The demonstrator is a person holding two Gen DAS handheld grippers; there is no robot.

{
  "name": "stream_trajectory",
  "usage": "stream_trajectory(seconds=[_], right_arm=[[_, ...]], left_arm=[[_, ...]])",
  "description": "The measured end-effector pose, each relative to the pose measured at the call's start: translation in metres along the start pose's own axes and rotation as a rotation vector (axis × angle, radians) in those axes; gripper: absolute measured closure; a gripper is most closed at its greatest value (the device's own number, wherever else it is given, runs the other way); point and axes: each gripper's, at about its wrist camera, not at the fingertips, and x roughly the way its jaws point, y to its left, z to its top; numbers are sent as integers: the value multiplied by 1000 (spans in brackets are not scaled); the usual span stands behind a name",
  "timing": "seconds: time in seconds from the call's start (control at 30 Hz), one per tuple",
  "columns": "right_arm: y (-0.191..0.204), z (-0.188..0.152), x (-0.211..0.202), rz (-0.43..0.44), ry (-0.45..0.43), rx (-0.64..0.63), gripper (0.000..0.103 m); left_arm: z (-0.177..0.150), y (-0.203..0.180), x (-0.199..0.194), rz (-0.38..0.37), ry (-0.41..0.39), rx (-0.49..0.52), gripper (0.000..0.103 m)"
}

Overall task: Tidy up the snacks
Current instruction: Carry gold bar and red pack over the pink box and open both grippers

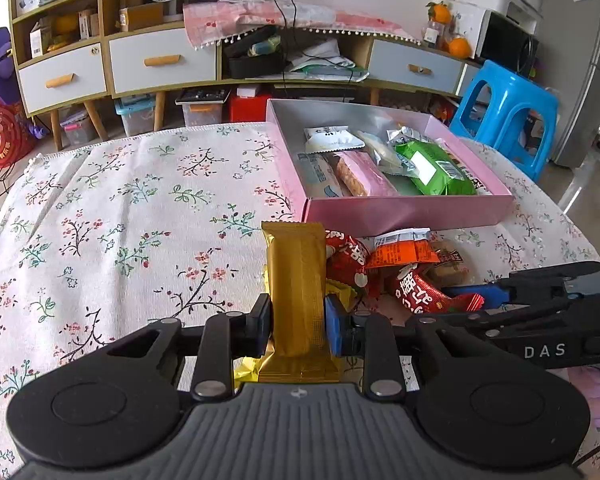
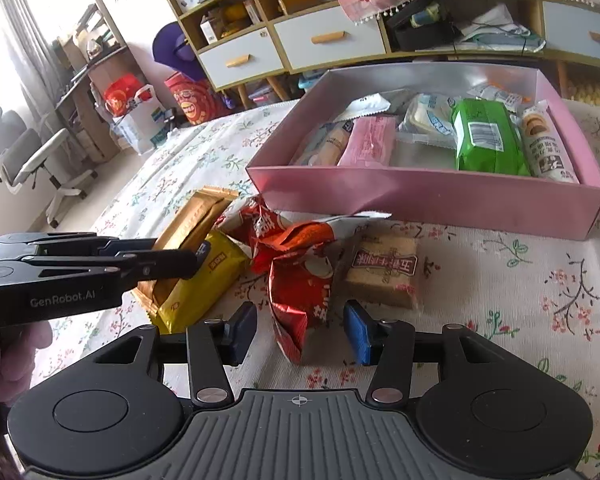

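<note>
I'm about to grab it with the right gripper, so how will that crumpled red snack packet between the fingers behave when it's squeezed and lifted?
The red snack packet looks crumpled and creased, so it will probably give and fold rather than stay stiff. Its glossy foil may slip, so a grip on the body seems safer than on an edge. It looks thin and likely light. The right gripper is open around it, pads not pressing.

Each gripper (image 1: 298, 322) is matte black plastic over a grey ribbed base plate that bears a small crosshair mark, flanked by two round black housings with raised discs. Flat black linkage bars run forward from silver rivets, and the pads (image 2: 362, 334) are blue on one finger and dark navy on the other. Seen from the side, the right gripper (image 1: 472, 294) carries white letters "DAS" on its slim black body and the left gripper (image 2: 202, 254) reads "GenRobot.AI", each with small silver screws along the arms.
</note>
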Motion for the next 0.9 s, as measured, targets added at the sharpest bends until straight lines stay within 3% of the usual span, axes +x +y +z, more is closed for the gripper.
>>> stream_trajectory(seconds=[0.03, 0.07, 0.1, 0.53, 0.9], right_arm=[[0, 0, 0, -5, -4, -3, 62], [0, 0, 0, -5, -7, -6, 76], [0, 0, 0, 3, -5, -7, 77], [-1, 0, -26, 53, -16, -16, 78], [-23, 19, -60, 62, -110, 56, 78]], left_arm=[[0, 0, 0, 0, 0, 0, 78], [0, 0, 0, 0, 0, 0, 78], [0, 0, -1, -1, -1, 0, 78], [3, 1, -4, -4, -13, -26, 78], [16, 0, -5, -26, -52, -94, 78]])
